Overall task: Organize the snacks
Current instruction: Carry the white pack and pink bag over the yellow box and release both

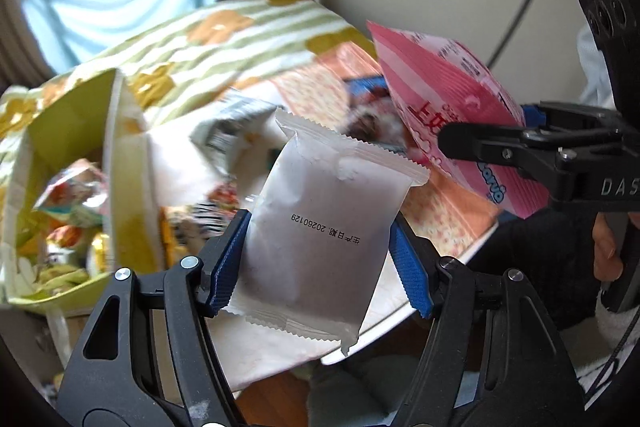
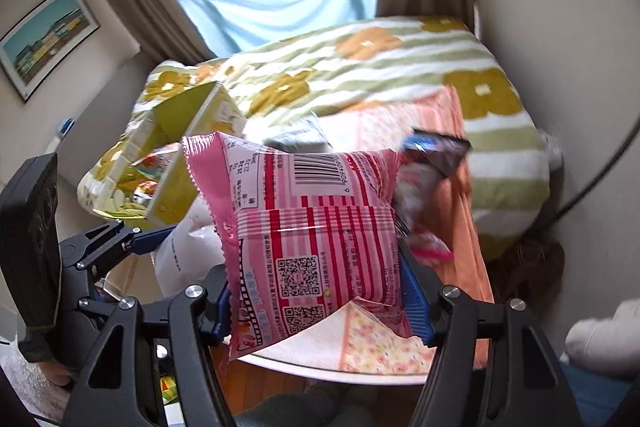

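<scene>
My left gripper [image 1: 320, 259] is shut on a white snack packet [image 1: 324, 227] with a printed date, held above the table's near edge. At the right of the left wrist view, the right gripper [image 1: 460, 143] grips a pink striped snack bag [image 1: 444, 99]. In the right wrist view my right gripper [image 2: 316, 291] is shut on that pink bag [image 2: 312, 219], barcode side up. The left gripper [image 2: 160, 243] with the white packet [image 2: 188, 255] shows at the left there. A yellow-green box [image 1: 68, 131] holding several snacks stands open at the left [image 2: 176, 155].
A round table [image 1: 400, 311] carries a peach floral cloth [image 2: 464, 219] and more snack packets, one dark blue [image 2: 436, 147], one grey [image 1: 236, 123]. Behind lies a bed with a green-striped flowered blanket [image 2: 400, 67]. Curtains and a window are beyond. A wall stands at the right.
</scene>
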Motion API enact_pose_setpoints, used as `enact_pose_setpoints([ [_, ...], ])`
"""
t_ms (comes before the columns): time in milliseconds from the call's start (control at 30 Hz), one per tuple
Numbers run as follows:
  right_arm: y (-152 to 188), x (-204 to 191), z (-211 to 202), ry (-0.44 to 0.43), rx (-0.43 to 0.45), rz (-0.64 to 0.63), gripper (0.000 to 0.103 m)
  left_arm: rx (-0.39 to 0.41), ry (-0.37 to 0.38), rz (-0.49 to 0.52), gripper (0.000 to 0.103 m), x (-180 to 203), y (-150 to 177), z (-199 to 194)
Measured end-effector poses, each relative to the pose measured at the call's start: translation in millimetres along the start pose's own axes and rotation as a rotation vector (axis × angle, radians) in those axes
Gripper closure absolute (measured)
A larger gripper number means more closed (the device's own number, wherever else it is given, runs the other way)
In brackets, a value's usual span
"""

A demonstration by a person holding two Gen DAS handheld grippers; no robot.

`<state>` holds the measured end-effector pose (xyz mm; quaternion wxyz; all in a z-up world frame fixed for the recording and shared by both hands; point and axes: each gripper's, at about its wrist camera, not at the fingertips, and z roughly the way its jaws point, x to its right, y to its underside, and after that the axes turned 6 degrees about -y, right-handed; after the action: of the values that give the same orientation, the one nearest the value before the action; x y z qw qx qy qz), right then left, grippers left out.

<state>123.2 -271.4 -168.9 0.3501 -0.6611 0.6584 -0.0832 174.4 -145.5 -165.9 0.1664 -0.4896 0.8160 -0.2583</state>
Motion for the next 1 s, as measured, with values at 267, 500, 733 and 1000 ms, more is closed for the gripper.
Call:
enact_pose_setpoints([
  [267, -45, -65, 15, -0.097, -0.002, -0.097, 0.04, 0.068, -0.115, -0.145, 0.038, -91, -11, -44],
  [500, -73, -137, 55, -0.16, 0.006, -0.143, 0.04, 0.044, -0.149, -0.266, 0.038, -195, -1, -61],
  [733, -92, -208, 114, -0.185, -0.015, -0.134, 0.04, -0.032, -0.183, -0.311, 0.038, -292, 19, -42],
  [1000, -94, -242, 165, -0.146, -0.067, -0.05, 0.04, -0.147, -0.147, -0.33, 0.038, -345, 40, 5],
])
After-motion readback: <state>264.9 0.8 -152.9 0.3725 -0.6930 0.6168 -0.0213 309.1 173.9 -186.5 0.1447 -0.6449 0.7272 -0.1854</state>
